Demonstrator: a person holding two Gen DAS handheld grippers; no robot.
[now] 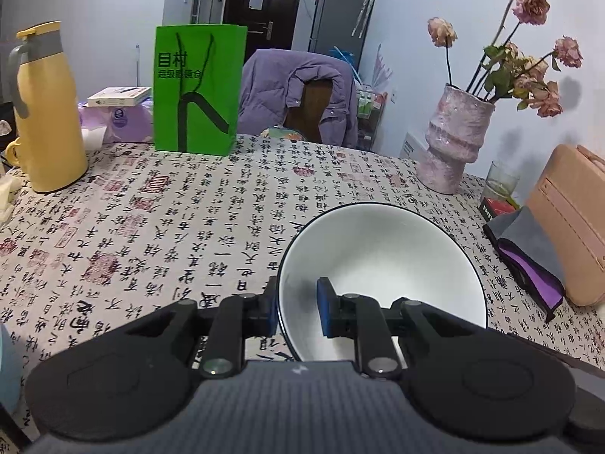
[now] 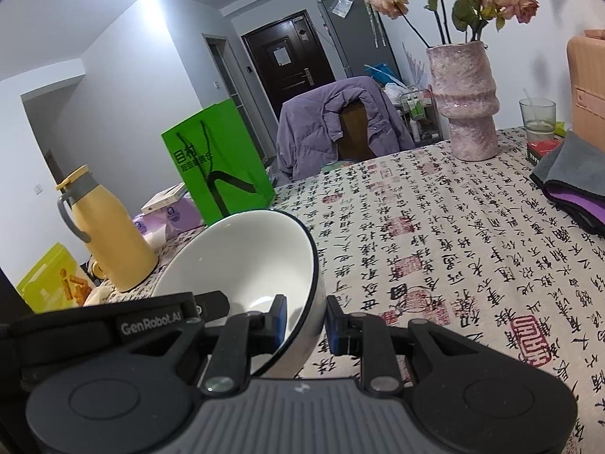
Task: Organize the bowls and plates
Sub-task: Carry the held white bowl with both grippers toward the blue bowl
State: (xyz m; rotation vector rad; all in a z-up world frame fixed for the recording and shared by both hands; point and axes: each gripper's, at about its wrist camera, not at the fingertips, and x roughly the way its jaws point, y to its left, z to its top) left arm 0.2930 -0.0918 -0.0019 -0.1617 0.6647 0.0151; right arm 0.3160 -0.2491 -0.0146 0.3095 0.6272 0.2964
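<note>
At six o'clock in the left wrist view, the left gripper [image 1: 297,304] is clamped on the near left rim of a white bowl [image 1: 382,265], one of its fingers [image 1: 326,310] inside the wall and the other outside. The bowl appears lifted and tilted toward the camera above the counter [image 1: 170,227], though contact with the cloth cannot be ruled out from this view. At six o'clock in the right wrist view, the right gripper [image 2: 304,319] pinches the right wall of a white bowl [image 2: 242,257] in the same inside-outside manner, and a second gripper body sits at nine o'clock beside it. Judgement: both grippers likely share one bowl, gripped at opposite sides of the rim so it stays steady while carried. A yellow jug [image 1: 45,113] stands at ten o'clock, a green bag [image 1: 196,90] at eleven and a pink vase [image 1: 453,136] at two, all well apart from the bowl. No plates or stack are visible, so the destination cannot be stated.
</note>
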